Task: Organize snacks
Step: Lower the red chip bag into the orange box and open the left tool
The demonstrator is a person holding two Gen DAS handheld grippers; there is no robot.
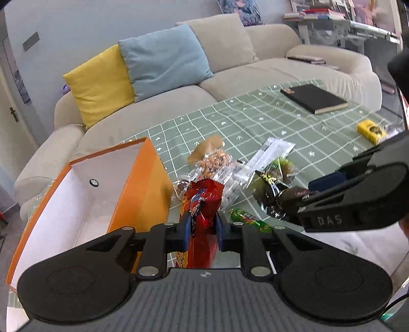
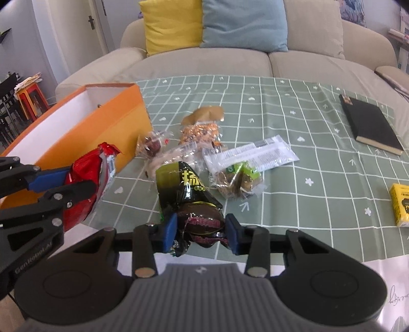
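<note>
Left hand-held gripper (image 1: 202, 227) clamping red snack bag (image 1: 203, 204), orange box (image 1: 143, 184) beside

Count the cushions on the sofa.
2. A yellow cushion leans on the sofa backrest toward its left end, and a blue cushion leans right beside it, touching. More may sit outside the views.

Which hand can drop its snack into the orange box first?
Probably the left. The left gripper holds the red packet right beside the orange box, which stands open. The right gripper holds its dark packet farther away, with the left gripper between it and the box.
</note>
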